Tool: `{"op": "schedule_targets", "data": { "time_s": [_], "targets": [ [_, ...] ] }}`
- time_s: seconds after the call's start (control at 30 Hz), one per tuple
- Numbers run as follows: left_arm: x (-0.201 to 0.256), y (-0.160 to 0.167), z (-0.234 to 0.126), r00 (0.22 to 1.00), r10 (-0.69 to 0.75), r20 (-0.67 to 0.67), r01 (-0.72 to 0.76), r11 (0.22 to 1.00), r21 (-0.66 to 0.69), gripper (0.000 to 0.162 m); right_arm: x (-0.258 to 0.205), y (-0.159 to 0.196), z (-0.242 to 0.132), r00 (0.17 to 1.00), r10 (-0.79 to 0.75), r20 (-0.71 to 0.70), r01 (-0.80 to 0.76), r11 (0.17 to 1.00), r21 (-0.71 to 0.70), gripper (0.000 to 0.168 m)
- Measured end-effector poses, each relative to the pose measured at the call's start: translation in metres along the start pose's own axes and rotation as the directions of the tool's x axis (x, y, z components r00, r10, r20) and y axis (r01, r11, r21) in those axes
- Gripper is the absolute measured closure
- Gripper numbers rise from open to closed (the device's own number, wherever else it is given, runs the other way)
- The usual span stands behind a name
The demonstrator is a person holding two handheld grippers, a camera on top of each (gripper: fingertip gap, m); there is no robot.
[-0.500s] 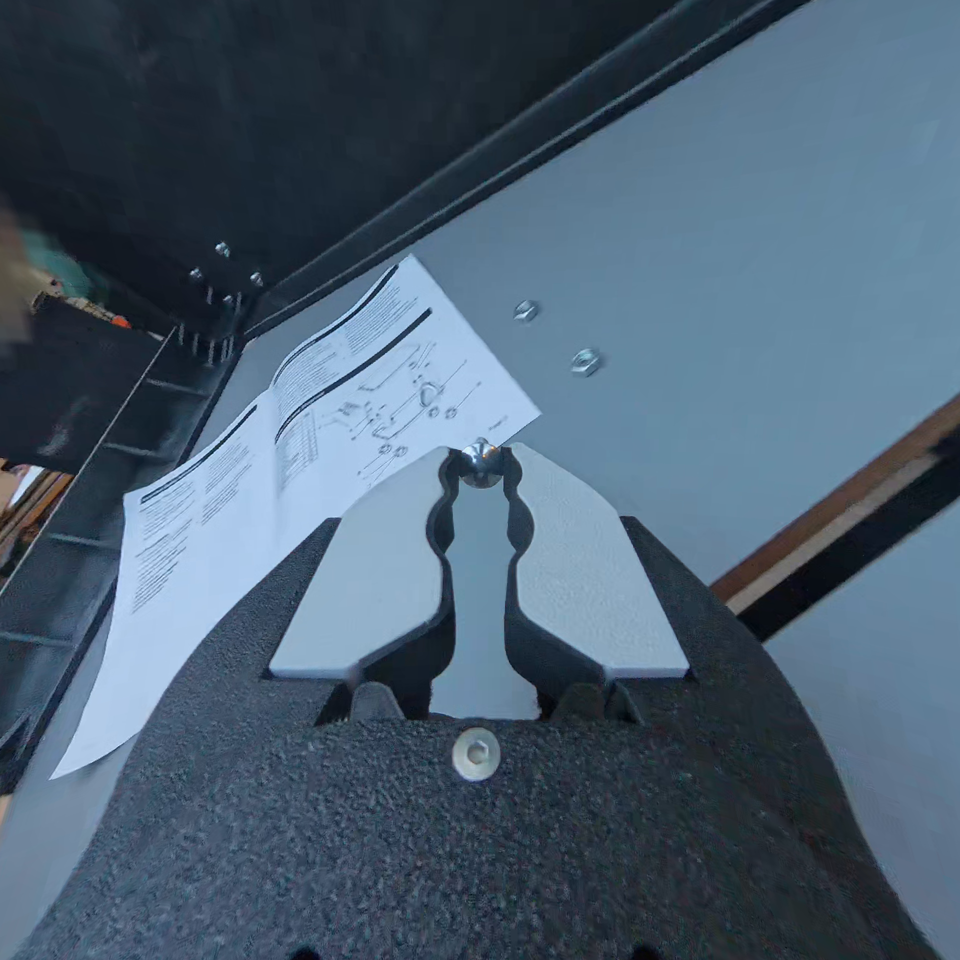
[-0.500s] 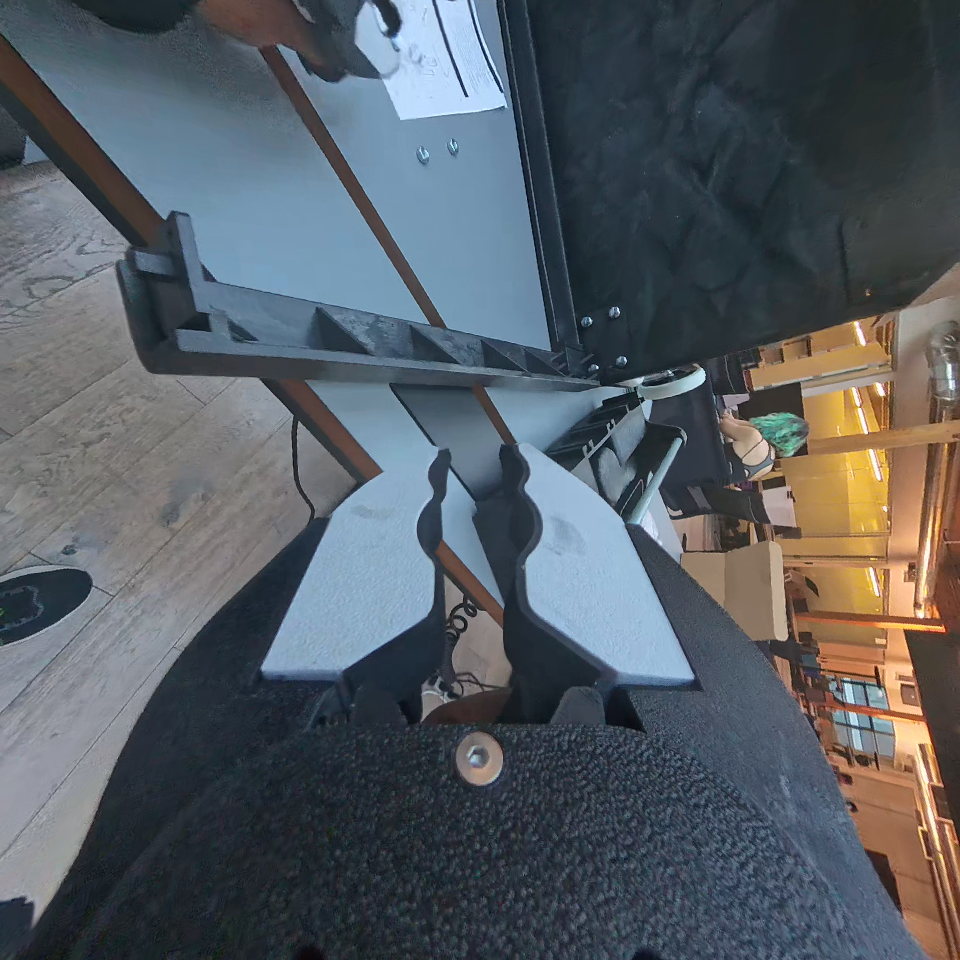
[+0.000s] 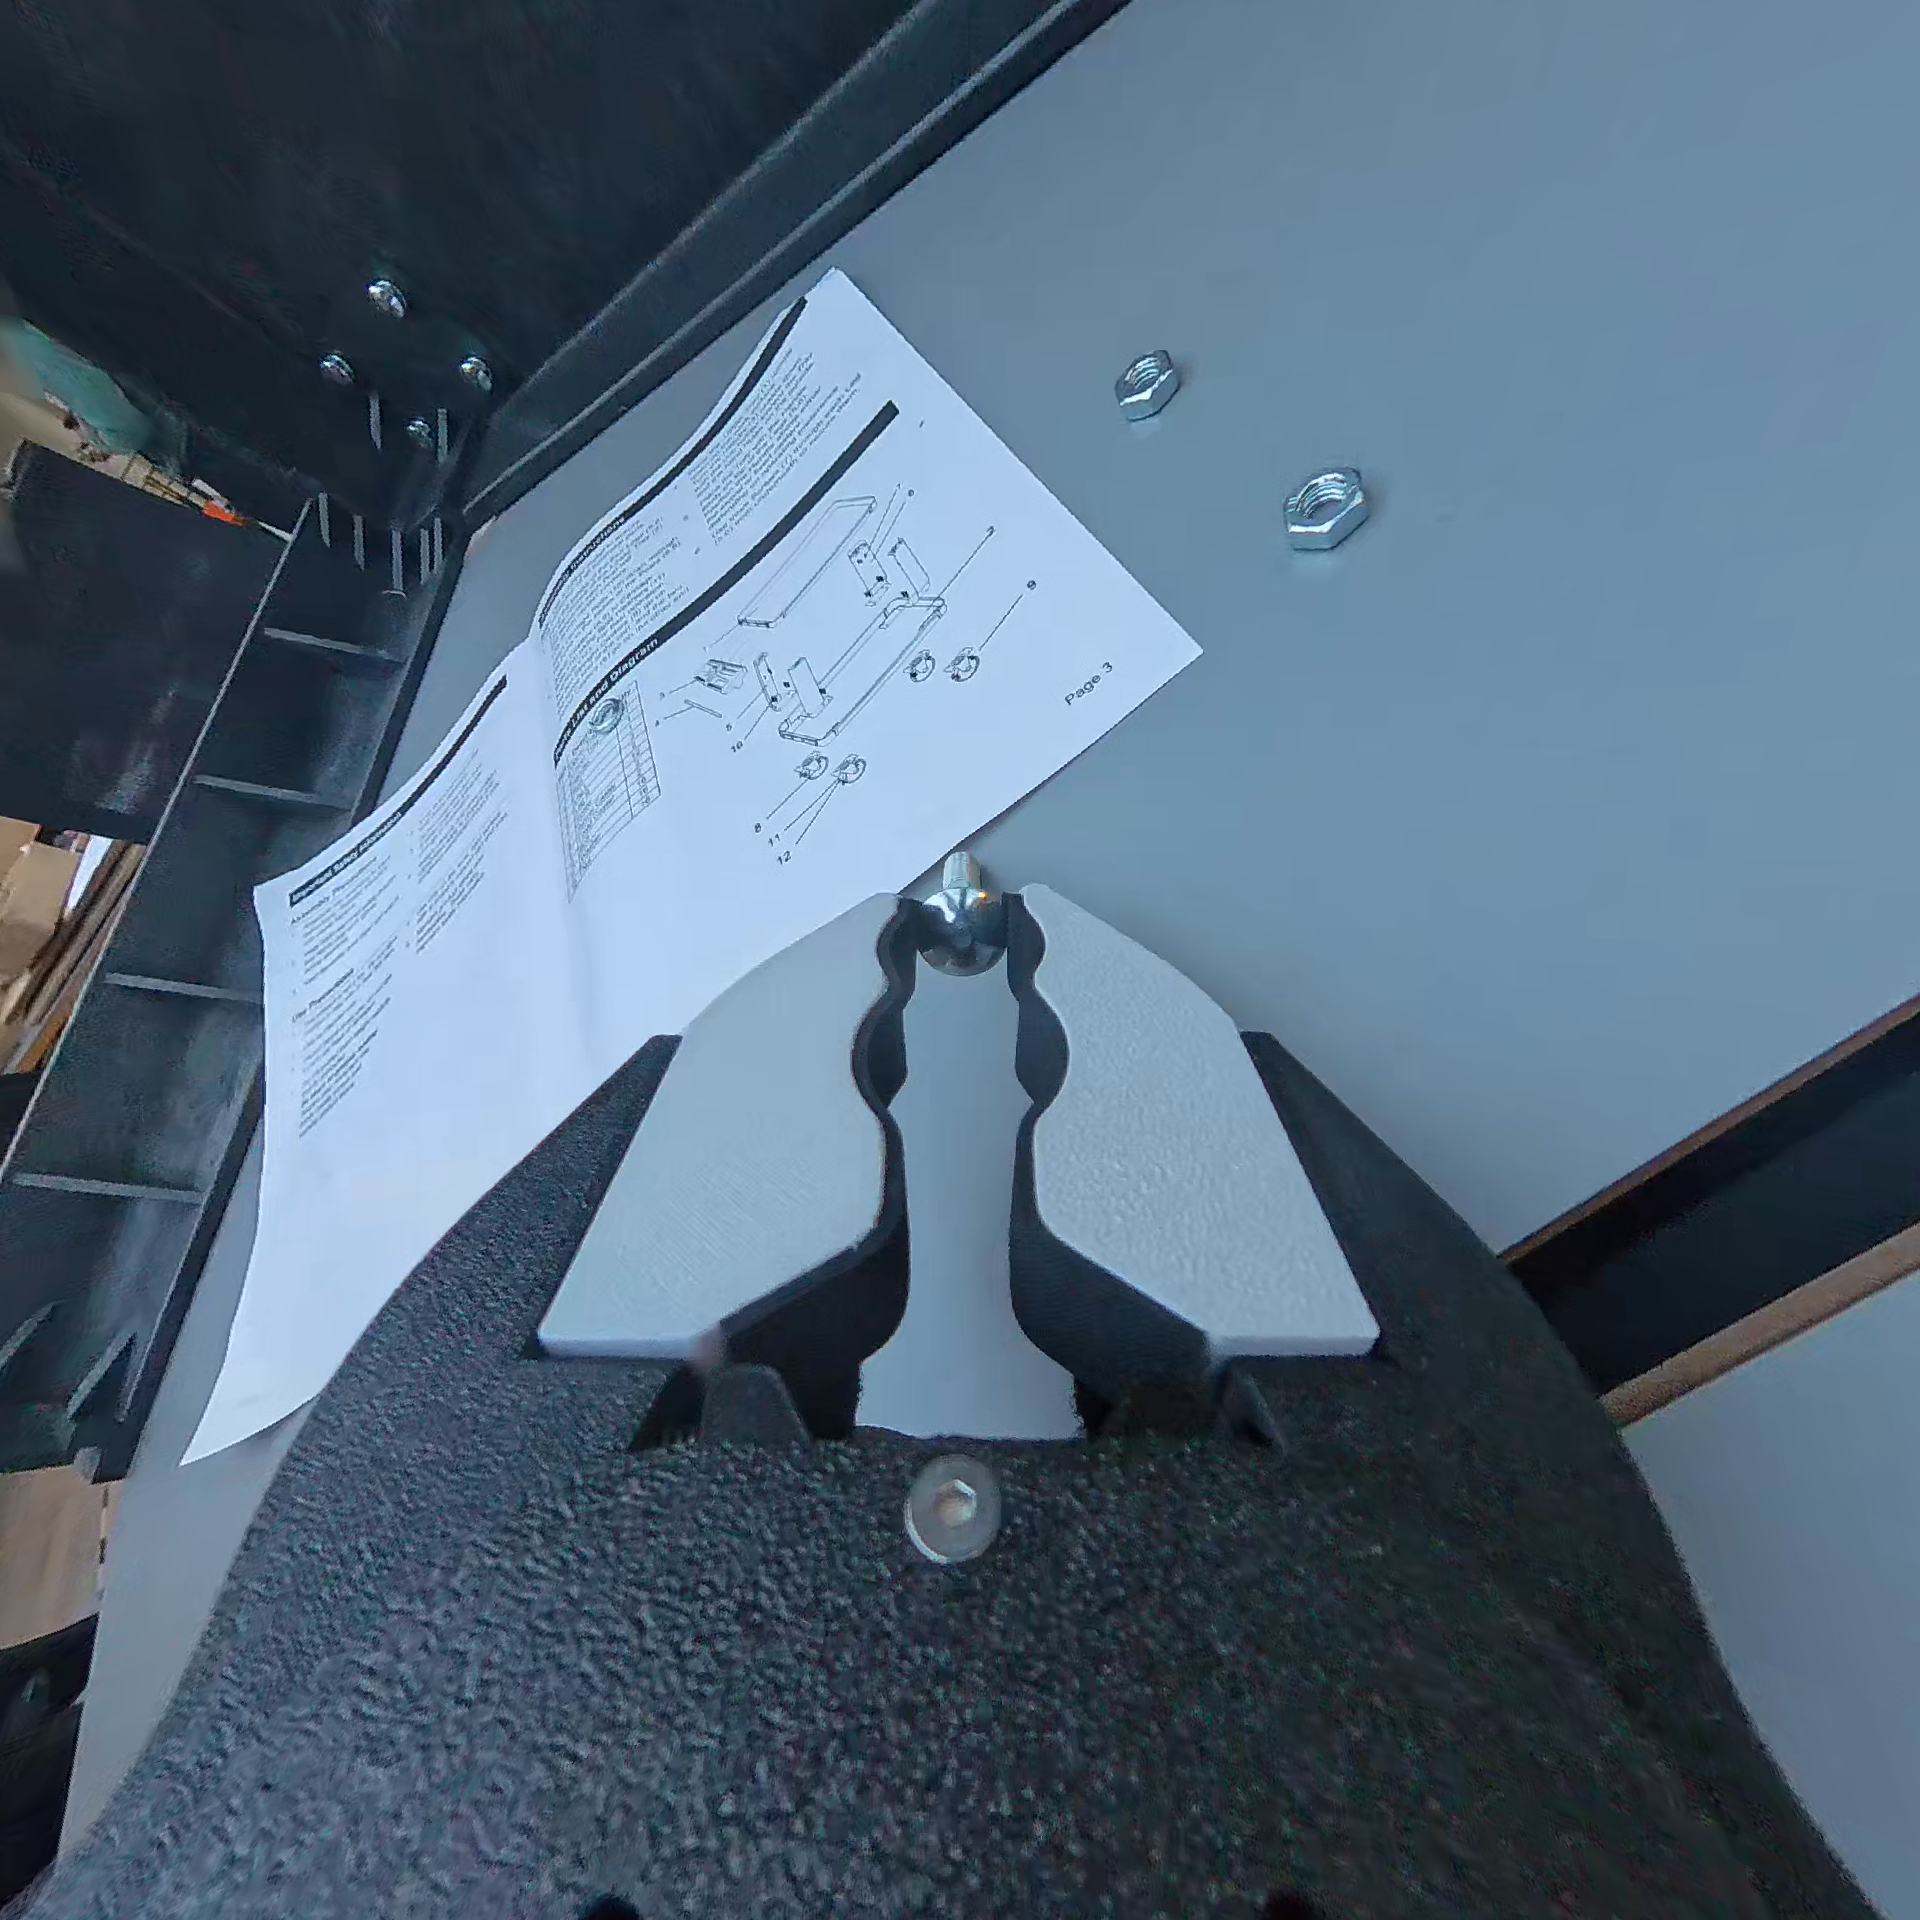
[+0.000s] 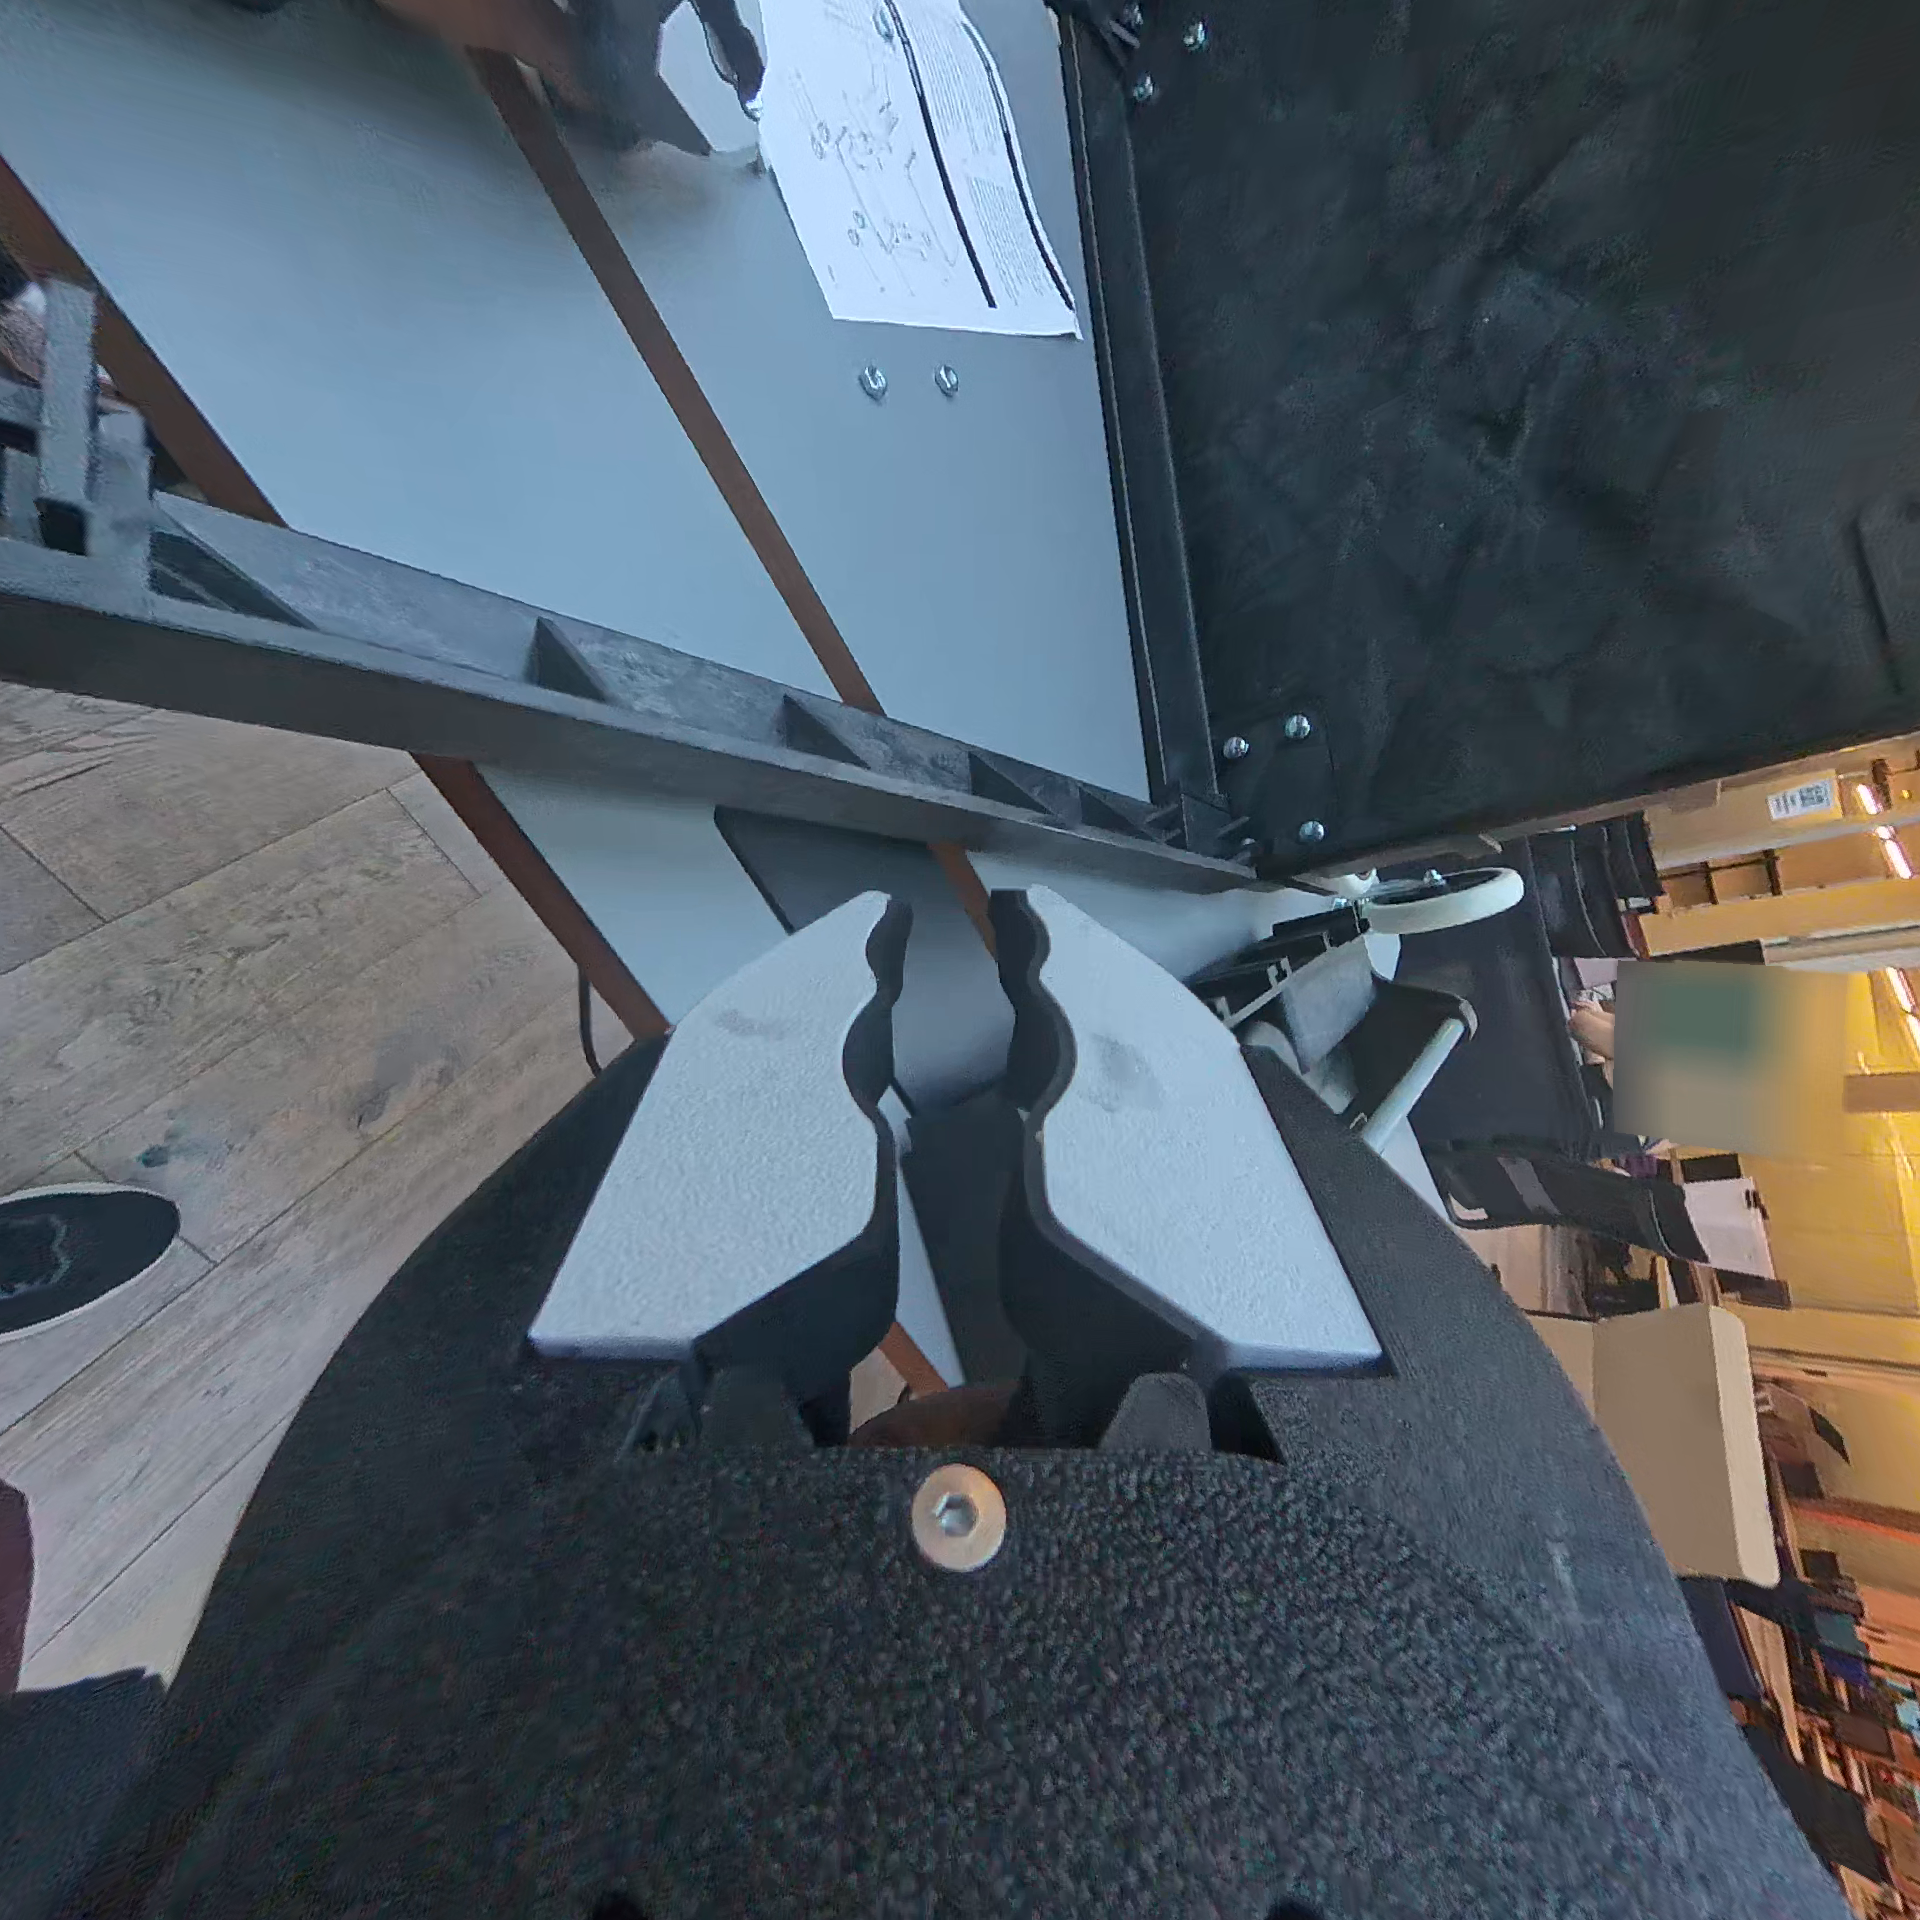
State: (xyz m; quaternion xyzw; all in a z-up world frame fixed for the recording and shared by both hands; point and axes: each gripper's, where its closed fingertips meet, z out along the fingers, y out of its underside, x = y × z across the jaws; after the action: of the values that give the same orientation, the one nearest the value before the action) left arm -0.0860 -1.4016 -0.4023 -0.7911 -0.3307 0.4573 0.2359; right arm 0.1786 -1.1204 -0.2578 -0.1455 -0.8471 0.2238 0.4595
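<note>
My left gripper point(image 3: 961, 896) is shut on a small silver round-headed bolt point(image 3: 958, 928), pinched at the fingertips with its thread pointing forward. It hovers just above the near edge of a white instruction sheet point(image 3: 727, 665) on the grey table point(image 3: 1507, 727). Two silver nuts point(image 3: 1148, 384) point(image 3: 1327, 509) lie on the table beyond, to the right. My right gripper point(image 4: 949, 902) has its jaws a narrow gap apart, with only table seen between the tips. It is just short of a long black ribbed bar point(image 4: 623, 707) and a flat black plate point(image 4: 831, 862).
A black felt-covered panel point(image 4: 1507, 416) with a bolted corner bracket point(image 3: 405, 353) borders the table. The ribbed bar also shows in the left wrist view point(image 3: 208, 831). The left gripper appears blurred in the right wrist view point(image 4: 644, 94). A shoe point(image 4: 62, 1257) rests on the wooden floor. Left tips to right tips: about 40 cm. The flat black plate point(image 4: 831, 862) is closer to my right gripper, around 20 cm from its tips; the left tips are 30 cm off.
My left gripper has come closer to the sheet, still holding the bolt. My right gripper has moved nearer the ribbed bar and its jaws have narrowed.
</note>
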Motion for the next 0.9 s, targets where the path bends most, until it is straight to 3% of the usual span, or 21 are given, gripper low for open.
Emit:
{"op": "schedule_targets", "data": {
  "time_s": [0.4, 0.53, 0.67, 0.8, 0.9],
  "targets": [
    [-0.005, 0.011, 0.009, 0.976, -0.195, -0.096, 0.186, 0.978, -0.095, 0.143, -0.010, -0.008, 0.010, 0.997, 0.080, -0.009, -0.080, 0.994, -0.073, 0.147],
    [-0.005, 0.015, 0.006, 0.923, -0.335, -0.187, 0.312, 0.939, -0.143, 0.110, -0.020, -0.010, 0.006, 0.995, 0.097, 0.009, -0.095, 0.990, -0.103, 0.144],
    [-0.015, 0.011, -0.016, 0.885, -0.424, -0.191, 0.414, 0.906, -0.094, 0.108, -0.021, -0.007, -0.002, 0.992, 0.127, 0.006, -0.125, 0.981, -0.147, 0.143],
    [-0.019, -0.027, -0.056, 0.813, -0.528, -0.245, 0.553, 0.832, 0.045, 0.114, 0.005, 0.010, -0.019, 0.985, 0.170, -0.036, -0.174, 0.965, -0.196, 0.144],
    [-0.011, -0.094, -0.074, 0.736, -0.550, -0.395, 0.644, 0.748, 0.159, 0.131, 0.050, 0.037, -0.028, 0.976, 0.204, -0.068, -0.214, 0.953, -0.214, 0.148]
  ]
}}
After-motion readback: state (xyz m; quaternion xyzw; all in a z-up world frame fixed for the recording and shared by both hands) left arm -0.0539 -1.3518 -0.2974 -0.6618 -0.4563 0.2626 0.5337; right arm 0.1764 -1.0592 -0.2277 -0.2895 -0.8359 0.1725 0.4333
